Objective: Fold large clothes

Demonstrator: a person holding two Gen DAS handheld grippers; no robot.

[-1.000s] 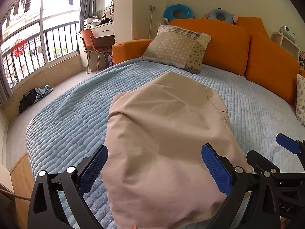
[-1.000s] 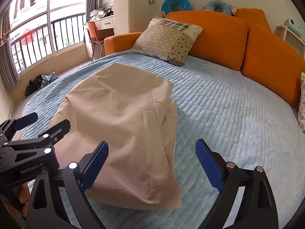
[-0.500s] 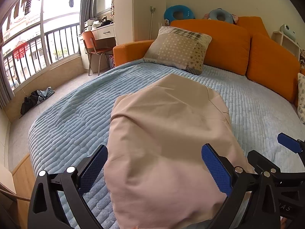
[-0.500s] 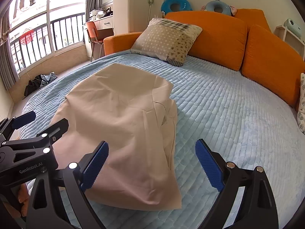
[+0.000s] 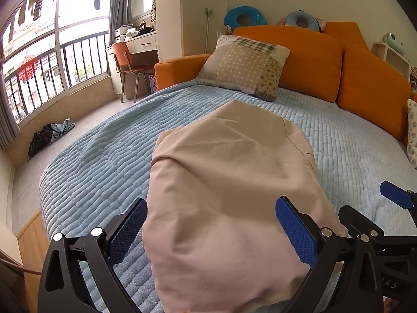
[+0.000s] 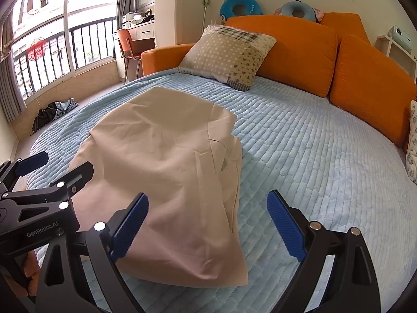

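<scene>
A large beige garment (image 5: 229, 182) lies in a long folded shape on the light blue bedspread (image 5: 104, 156). Its near end bulges up between the blue pads of my left gripper (image 5: 211, 221), which is open and holds nothing. In the right wrist view the garment (image 6: 169, 161) lies left of centre with a layered fold along its right edge. My right gripper (image 6: 207, 221) is open above the garment's near right corner. The left gripper's (image 6: 39, 180) frame shows at the left of that view, and the right gripper's fingers (image 5: 393, 198) reach in at the right of the left wrist view.
A patchwork pillow (image 6: 226, 54) and orange cushions (image 6: 294, 52) line the head of the bed. An orange chair (image 5: 127, 65) and a white desk stand by the balcony window. Dark clothes (image 5: 49, 135) lie on the floor to the left. Bare bedspread stretches to the right of the garment.
Both views have drifted only slightly. The garment lies as before and both grippers stay open.
</scene>
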